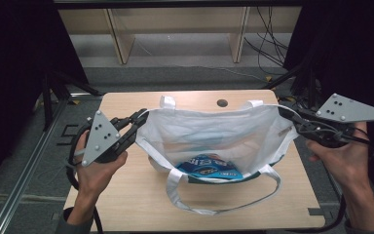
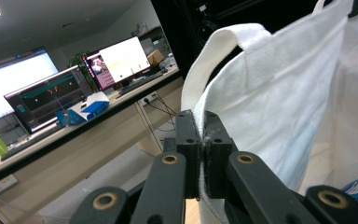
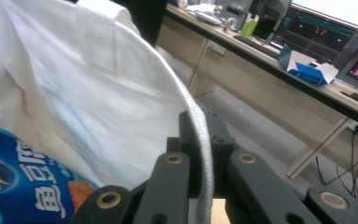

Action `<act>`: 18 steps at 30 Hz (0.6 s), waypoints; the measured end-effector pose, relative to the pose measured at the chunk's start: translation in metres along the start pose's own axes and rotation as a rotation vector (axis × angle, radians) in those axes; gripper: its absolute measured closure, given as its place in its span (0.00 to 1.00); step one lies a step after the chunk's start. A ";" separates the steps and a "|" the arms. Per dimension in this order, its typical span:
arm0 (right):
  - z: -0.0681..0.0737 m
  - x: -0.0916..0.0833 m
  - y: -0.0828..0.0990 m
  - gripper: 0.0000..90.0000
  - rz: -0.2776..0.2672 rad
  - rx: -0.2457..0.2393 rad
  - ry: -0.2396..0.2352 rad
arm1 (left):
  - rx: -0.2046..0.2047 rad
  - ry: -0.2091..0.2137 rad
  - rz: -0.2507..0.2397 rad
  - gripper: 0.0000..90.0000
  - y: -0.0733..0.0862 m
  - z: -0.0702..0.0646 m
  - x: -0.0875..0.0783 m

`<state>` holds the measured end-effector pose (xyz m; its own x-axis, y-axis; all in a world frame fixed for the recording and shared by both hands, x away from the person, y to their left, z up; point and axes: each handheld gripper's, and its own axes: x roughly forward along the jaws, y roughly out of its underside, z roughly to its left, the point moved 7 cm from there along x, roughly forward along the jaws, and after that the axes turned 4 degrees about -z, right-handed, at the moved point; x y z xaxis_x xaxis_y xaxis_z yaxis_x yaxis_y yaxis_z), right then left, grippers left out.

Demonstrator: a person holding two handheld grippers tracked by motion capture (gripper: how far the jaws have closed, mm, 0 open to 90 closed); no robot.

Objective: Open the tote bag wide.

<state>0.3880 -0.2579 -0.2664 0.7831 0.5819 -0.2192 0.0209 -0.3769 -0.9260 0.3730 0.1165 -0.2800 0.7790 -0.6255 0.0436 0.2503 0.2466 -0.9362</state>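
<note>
White tote bag (image 1: 214, 131) at centre of frame, on wooden table (image 1: 141, 200), mouth stretched wide between my two tools. My left hand-held gripper (image 1: 139, 118), centre left, clamped on bag's left rim; seam pinched between jaws in left gripper view. My right hand-held gripper (image 1: 286, 115), centre right, clamped on bag's right rim. Blue snack packet (image 1: 207, 167) lying inside bag, low centre. One loose handle (image 1: 224, 207) draped on table toward bottom edge.
</note>
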 end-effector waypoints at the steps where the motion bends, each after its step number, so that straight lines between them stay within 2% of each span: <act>1: -0.005 0.005 0.002 0.99 -0.002 -0.003 0.009 | -0.016 0.004 0.002 0.97 0.002 0.002 0.002; 2: -0.005 0.005 0.002 0.99 -0.002 -0.003 0.009 | -0.028 0.004 0.004 0.97 0.004 0.004 0.005; 3: -0.007 0.012 0.004 0.99 0.003 0.023 0.006 | -0.032 -0.002 0.009 0.97 0.006 0.006 0.008; 4: -0.007 0.012 0.004 0.99 0.003 0.023 0.006 | -0.029 -0.008 0.013 0.97 0.008 0.008 0.011; 5: -0.011 0.020 0.003 0.99 0.010 0.016 0.017 | -0.029 0.004 0.011 0.97 0.009 0.010 0.015; 8: -0.014 0.028 0.004 0.99 0.013 0.025 0.023 | -0.049 -0.008 0.029 0.97 0.018 0.017 0.024; 9: -0.015 0.032 0.006 0.99 0.024 0.012 0.027 | -0.051 -0.009 0.036 0.96 0.022 0.018 0.026; 12: -0.016 0.043 0.014 0.99 0.047 -0.012 0.033 | -0.055 0.008 0.057 0.96 0.039 0.018 0.028; 13: -0.014 0.047 0.020 0.99 0.063 0.006 0.036 | -0.055 0.020 0.067 0.96 0.048 0.018 0.028; 14: -0.014 0.047 0.020 0.99 0.063 0.006 0.036 | -0.055 0.020 0.067 0.96 0.048 0.018 0.028; 18: -0.013 0.056 0.028 0.99 0.079 -0.022 0.054 | -0.036 0.033 0.127 0.96 0.073 0.013 0.032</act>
<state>0.4406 -0.2457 -0.3008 0.8154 0.5103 -0.2733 -0.0286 -0.4361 -0.8994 0.4238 0.1241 -0.3421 0.7836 -0.6151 -0.0870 0.1295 0.2988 -0.9455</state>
